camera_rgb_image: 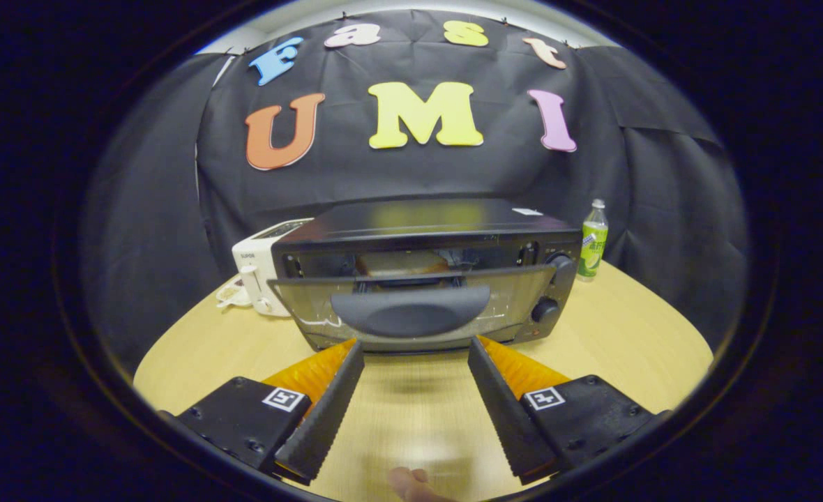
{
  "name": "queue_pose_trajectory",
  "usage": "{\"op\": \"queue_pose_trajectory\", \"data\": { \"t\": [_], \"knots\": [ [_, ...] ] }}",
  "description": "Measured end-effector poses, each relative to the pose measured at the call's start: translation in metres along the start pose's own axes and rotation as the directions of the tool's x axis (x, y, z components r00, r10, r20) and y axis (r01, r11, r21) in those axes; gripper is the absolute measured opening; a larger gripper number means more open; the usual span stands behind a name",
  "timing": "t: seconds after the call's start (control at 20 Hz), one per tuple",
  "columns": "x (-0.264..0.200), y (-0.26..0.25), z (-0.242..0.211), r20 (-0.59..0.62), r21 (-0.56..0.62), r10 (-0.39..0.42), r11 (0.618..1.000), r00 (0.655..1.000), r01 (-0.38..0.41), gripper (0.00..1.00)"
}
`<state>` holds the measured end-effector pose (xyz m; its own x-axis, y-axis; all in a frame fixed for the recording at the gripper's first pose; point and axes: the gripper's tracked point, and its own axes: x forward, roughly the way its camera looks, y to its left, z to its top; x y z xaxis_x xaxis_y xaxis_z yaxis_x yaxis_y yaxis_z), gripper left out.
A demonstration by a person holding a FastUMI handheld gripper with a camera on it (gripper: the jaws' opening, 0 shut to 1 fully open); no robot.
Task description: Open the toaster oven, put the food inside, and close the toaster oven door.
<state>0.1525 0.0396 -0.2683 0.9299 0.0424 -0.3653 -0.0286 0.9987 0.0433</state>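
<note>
The hand-held gripper (416,359) is gaping, empty, near the toaster oven door (411,307); it is hanging ajar, bread (402,264) inside; closing seemingly needs a push.

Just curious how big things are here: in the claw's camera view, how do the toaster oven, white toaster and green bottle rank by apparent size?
1. toaster oven, door ajar just beyond the open claw.
2. white toaster, partly hidden behind the oven.
3. green bottle.
Toaster and bottle stand farther back, so their true sizes stay unsure.

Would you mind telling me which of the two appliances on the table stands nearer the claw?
The black toaster oven, its door ajar just ahead of the open claw; the white toaster sits behind it.
</note>
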Motion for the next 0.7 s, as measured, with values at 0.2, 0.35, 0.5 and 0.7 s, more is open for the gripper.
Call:
{"op": "queue_pose_trajectory", "data": {
  "t": [0.2,0.35,0.5,0.7],
  "knots": [
    [-0.001,0.007,-0.003,-0.044,0.083,0.061,0.995,0.997,-0.057,0.99],
    [-0.019,0.002,0.007,-0.024,0.086,0.081,0.993,0.996,-0.079,0.99],
    [-0.05,-0.003,0.026,0.023,0.063,0.072,0.995,0.997,-0.073,0.99],
    [-0.1,-0.017,0.06,0.118,0.036,0.037,0.998,0.992,-0.042,0.99]
  ]
}}
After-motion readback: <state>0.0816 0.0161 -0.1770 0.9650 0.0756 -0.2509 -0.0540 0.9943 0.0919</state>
